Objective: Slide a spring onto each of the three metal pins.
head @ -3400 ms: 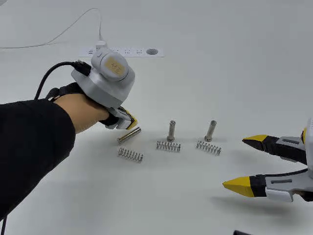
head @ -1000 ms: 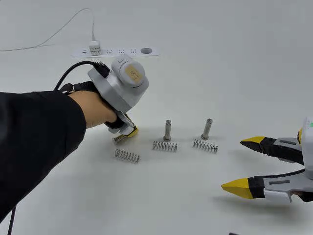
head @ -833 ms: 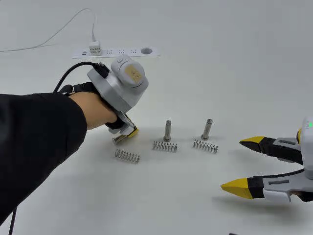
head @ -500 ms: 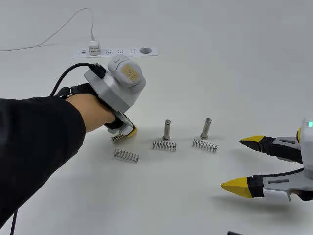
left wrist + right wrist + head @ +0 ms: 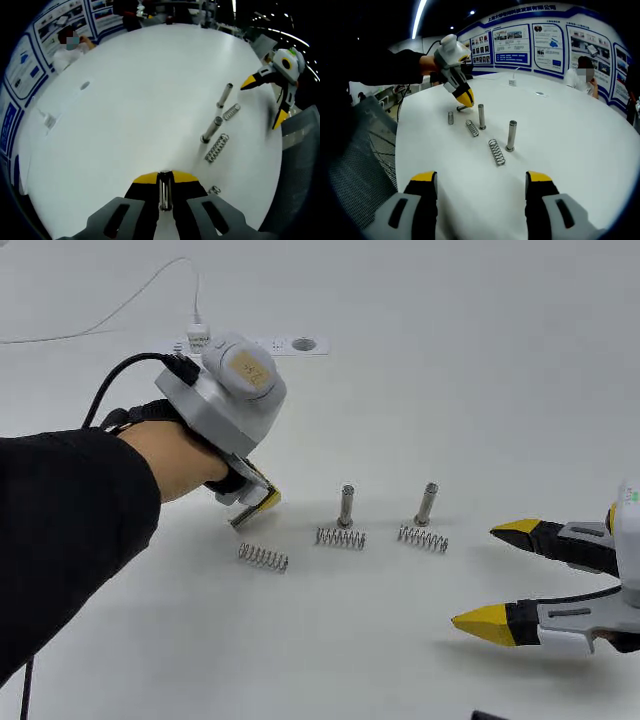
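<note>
At left, the left gripper's (image 5: 262, 502) fingers clench a pin (image 5: 243, 517), seemingly raised since earlier; right gripper's (image 5: 480, 575) fingers released.

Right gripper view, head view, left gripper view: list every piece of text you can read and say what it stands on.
No text can be quoted.
Top banner above the wall posters, right gripper view: a row of characters, too blurred to read.
Wall posters: print too small.
Tan sticker on the left gripper: faint marks, unreadable.
Power strip: no legible marking.
</note>
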Motion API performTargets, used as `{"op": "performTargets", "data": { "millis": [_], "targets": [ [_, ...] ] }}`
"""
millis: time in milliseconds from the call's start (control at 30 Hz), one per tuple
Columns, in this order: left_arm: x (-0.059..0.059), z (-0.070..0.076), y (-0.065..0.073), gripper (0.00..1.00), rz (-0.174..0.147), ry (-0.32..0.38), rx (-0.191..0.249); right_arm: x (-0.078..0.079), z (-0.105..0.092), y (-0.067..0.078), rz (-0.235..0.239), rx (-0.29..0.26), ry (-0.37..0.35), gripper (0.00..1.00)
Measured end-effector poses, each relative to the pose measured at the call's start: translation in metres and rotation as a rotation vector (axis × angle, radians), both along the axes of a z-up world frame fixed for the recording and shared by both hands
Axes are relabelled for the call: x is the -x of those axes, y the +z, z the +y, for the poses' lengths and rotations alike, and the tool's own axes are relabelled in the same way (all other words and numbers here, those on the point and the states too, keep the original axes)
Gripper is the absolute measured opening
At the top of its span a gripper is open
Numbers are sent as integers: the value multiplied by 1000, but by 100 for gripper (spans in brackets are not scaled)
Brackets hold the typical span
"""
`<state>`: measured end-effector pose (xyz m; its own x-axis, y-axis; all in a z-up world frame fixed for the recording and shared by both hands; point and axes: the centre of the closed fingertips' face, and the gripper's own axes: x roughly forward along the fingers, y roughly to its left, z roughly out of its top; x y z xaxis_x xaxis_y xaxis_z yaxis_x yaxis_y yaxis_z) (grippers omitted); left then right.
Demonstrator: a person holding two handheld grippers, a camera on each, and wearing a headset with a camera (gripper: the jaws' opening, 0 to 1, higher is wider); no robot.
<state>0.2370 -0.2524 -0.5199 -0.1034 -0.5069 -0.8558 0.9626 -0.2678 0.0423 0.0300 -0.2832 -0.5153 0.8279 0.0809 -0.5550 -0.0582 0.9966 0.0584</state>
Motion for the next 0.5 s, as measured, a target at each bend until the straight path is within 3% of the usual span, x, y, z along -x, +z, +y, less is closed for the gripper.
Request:
{"op": "performTargets", "data": {
  "millis": [500],
  "targets": [
    [-6,13,16,7,28,34,43,-3,2,2,0,7,15,73]
  ]
}}
